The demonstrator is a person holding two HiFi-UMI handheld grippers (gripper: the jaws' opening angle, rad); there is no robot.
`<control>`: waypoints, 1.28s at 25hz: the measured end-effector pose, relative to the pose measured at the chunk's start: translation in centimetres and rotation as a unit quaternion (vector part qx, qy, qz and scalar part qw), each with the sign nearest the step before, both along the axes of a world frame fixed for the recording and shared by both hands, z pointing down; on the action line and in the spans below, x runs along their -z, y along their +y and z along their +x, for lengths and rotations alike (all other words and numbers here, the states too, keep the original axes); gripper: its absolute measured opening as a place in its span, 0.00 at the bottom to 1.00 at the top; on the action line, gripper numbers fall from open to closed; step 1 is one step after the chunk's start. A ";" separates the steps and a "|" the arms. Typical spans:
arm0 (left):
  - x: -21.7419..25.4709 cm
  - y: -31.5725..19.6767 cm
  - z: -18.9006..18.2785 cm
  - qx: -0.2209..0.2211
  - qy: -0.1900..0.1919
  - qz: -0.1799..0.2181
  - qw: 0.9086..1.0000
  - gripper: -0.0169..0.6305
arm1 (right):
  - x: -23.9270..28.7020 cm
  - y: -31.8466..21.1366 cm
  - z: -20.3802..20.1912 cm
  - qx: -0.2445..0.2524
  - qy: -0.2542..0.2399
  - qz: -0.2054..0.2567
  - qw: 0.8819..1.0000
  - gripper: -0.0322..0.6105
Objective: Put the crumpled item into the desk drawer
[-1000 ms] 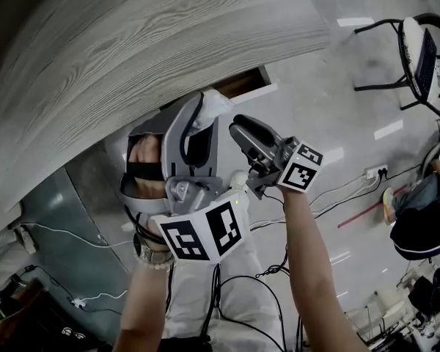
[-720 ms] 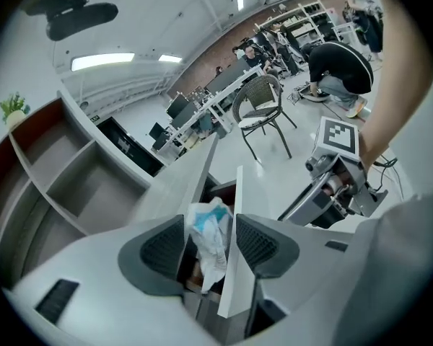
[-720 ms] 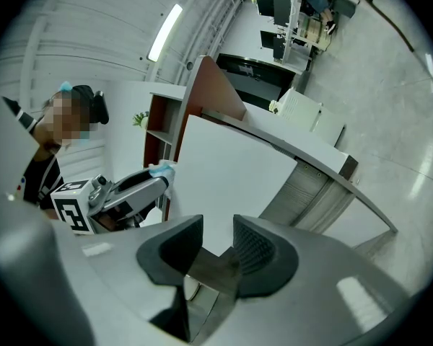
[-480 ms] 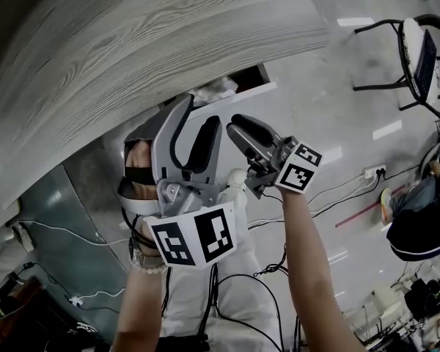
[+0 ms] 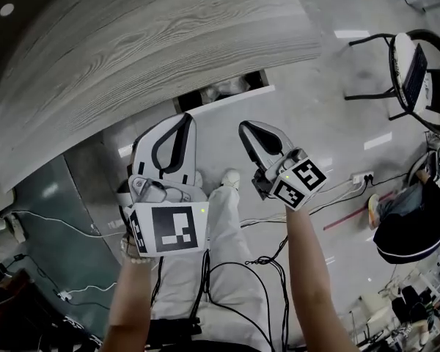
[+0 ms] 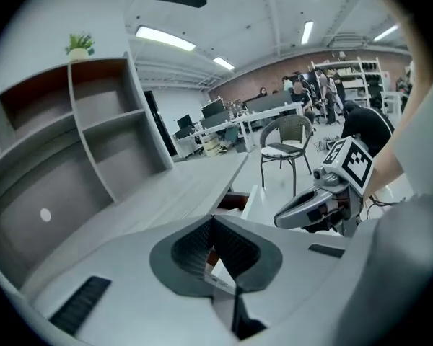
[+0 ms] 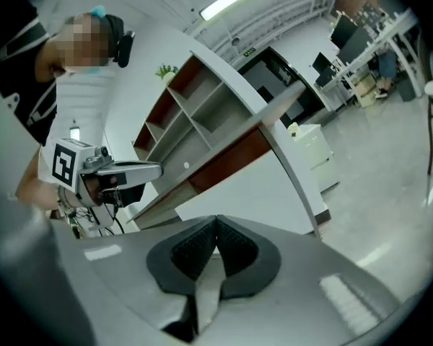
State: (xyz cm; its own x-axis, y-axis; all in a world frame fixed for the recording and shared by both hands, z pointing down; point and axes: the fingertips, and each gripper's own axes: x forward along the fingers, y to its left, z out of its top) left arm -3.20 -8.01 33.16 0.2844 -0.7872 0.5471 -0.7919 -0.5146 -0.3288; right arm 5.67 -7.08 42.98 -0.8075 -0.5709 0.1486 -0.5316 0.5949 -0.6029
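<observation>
Nearest us, our left gripper (image 5: 186, 118) and right gripper (image 5: 246, 130) have drawn back from the table (image 5: 147, 42). Both sets of jaws have just been closing and now meet with nothing between them. Beyond them the crumpled item (image 5: 224, 89) lies in the open drawer (image 5: 242, 94), so we judge the placing done. Farther off are glossy floor (image 5: 330, 101) and a chair (image 5: 409, 64).

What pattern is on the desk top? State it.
The desk top is pale grey wood grain; head view.
</observation>
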 end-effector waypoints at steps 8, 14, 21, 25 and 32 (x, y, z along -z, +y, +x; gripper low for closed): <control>8.0 0.2 -0.9 -0.025 0.075 0.000 0.997 0.04 | 9.6 1.4 1.6 -0.049 0.125 0.074 0.988 0.06; 14.5 1.6 -3.7 -0.030 0.112 0.008 0.993 0.04 | 17.1 3.0 0.7 -0.086 0.160 0.103 0.978 0.06; 21.3 4.5 -6.3 -0.033 0.116 0.020 0.992 0.04 | 25.2 4.9 0.2 -0.104 0.173 0.134 0.970 0.06; 24.6 5.4 -7.4 -0.025 0.131 0.030 0.991 0.04 | 29.0 5.6 0.3 -0.119 0.179 0.153 0.965 0.06; 28.3 7.8 -9.0 -0.015 0.166 0.051 0.985 0.04 | 34.3 7.6 -0.2 -0.128 0.196 0.188 0.954 0.06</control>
